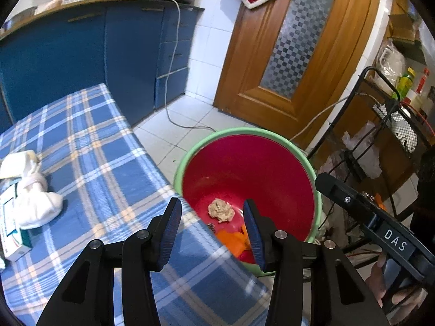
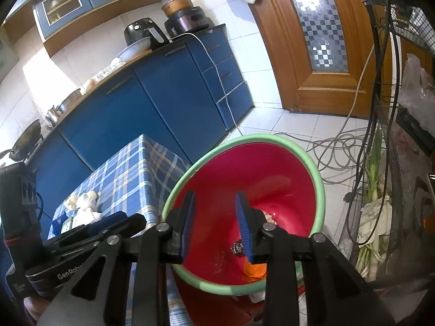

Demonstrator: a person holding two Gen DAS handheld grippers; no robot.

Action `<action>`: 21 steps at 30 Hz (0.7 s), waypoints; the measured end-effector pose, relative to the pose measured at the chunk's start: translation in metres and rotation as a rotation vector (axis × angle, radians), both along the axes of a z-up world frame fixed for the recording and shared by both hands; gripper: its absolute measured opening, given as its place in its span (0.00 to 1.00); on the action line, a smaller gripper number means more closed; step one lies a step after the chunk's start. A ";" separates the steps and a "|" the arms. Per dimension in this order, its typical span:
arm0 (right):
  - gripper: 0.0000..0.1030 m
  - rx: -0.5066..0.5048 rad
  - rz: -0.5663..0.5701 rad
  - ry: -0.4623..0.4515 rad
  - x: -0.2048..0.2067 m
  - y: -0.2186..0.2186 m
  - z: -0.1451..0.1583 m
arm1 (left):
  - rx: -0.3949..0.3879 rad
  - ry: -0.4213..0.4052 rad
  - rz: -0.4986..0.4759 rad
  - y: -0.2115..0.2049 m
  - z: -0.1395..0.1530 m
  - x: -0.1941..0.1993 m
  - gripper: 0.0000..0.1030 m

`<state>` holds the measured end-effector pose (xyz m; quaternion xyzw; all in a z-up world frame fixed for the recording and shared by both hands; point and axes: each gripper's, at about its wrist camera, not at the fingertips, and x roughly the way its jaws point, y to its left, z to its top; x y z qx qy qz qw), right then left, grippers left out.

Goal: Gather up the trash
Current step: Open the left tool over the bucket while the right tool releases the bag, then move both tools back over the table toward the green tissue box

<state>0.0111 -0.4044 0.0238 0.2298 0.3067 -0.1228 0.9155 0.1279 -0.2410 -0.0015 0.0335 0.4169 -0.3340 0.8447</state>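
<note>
From my left wrist camera I see, at the far left of the checked table (image 1: 103,168), a white cloth bundle (image 1: 32,195) lying against a small flat box (image 1: 11,231) that the frame edge cuts off; my right wrist camera shows the same bundle (image 2: 85,209) only small and partly behind my other tool, so the box there is hard to make out. Moving right, my left gripper (image 1: 214,231) has its jaws spread wide with nothing between them, and through the gap I look down into the red bin (image 1: 252,163) with its green rim, standing on the floor just beside the table's edge. The left view gives the clearest look at the trash in the bin: a beige crumpled wad (image 1: 220,210), a small dark speckled scrap (image 1: 211,226) and orange peel pieces (image 1: 233,240) near the bottom, part of the peel hidden by my right-hand finger. From the right wrist camera, my right gripper (image 2: 216,225) is likewise released and empty above the bin (image 2: 272,163); here its blue pads (image 2: 242,225) cover most of the wad, leaving only the dark scrap (image 2: 237,247) and an orange piece (image 2: 255,269) visible. Only this view shows the cables (image 2: 334,149) coiled on the floor tiles right of the bin, and the green stalks (image 2: 373,190) by the wire rack (image 2: 394,135), whose contents are blurred at the frame's edge.
</note>
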 end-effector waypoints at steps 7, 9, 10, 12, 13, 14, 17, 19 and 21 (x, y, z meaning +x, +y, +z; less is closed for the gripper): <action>0.35 0.004 0.025 -0.011 0.000 0.013 0.004 | -0.015 -0.015 0.037 0.025 0.009 -0.005 0.47; 0.35 0.001 0.032 -0.015 0.000 0.018 0.006 | -0.017 -0.020 0.052 0.033 0.012 -0.007 0.47; 0.35 -0.002 0.036 -0.017 0.001 0.020 0.007 | -0.018 -0.022 0.057 0.036 0.012 -0.007 0.47; 0.35 -0.007 0.045 -0.022 0.001 0.025 0.009 | -0.019 -0.027 0.071 0.043 0.015 -0.008 0.47; 0.35 -0.008 0.050 -0.024 0.001 0.027 0.011 | -0.019 -0.030 0.081 0.048 0.016 -0.008 0.47; 0.35 -0.010 0.053 -0.027 0.001 0.029 0.012 | -0.020 -0.032 0.087 0.052 0.016 -0.008 0.47; 0.35 -0.013 0.067 -0.032 0.002 0.036 0.014 | -0.024 -0.037 0.109 0.065 0.019 -0.009 0.47; 0.36 -0.016 0.080 -0.033 0.004 0.042 0.015 | -0.022 -0.041 0.125 0.074 0.020 -0.009 0.47; 0.38 -0.017 0.088 -0.034 0.004 0.046 0.016 | -0.023 -0.045 0.141 0.082 0.020 -0.010 0.47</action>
